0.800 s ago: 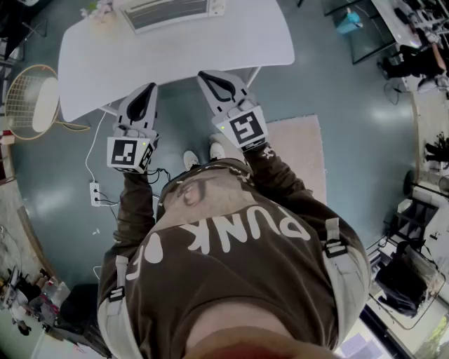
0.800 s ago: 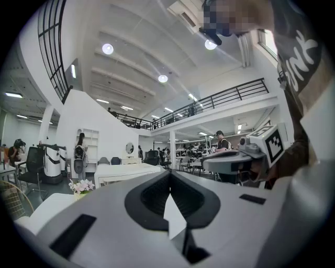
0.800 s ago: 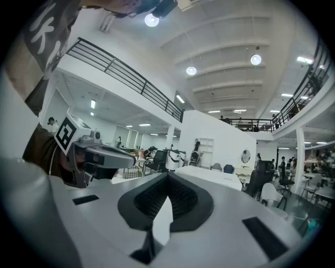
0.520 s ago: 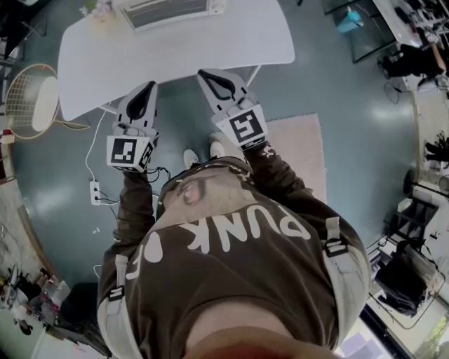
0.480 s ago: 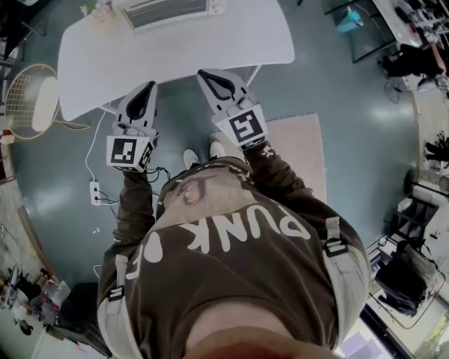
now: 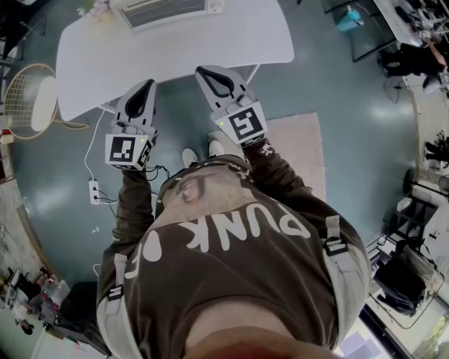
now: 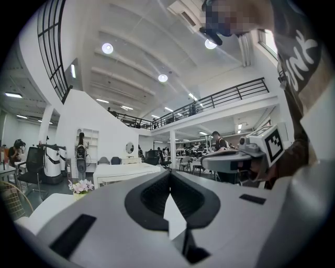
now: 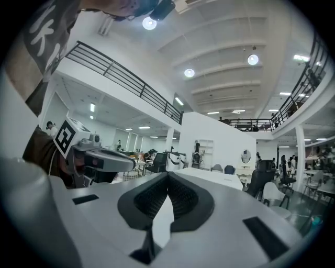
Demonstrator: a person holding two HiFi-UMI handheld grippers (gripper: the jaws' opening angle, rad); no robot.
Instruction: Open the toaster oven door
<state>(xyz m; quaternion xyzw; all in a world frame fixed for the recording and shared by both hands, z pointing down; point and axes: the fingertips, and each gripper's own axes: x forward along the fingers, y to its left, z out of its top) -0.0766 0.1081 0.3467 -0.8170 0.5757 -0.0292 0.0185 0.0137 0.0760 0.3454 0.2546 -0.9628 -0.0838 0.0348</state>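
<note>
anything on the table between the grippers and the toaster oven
Nothing visible does. The stretch of white table between the left gripper, the right gripper and the toaster oven at its far edge is bare. A small bunch of flowers sits beside the oven, out of the path.

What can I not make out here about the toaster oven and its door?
- Toaster oven: head view, the top edge cuts off its rear.
- Door handle: head view, too small to find.
- Oven's lower front: left gripper view, the shut left claw covers it.
</note>
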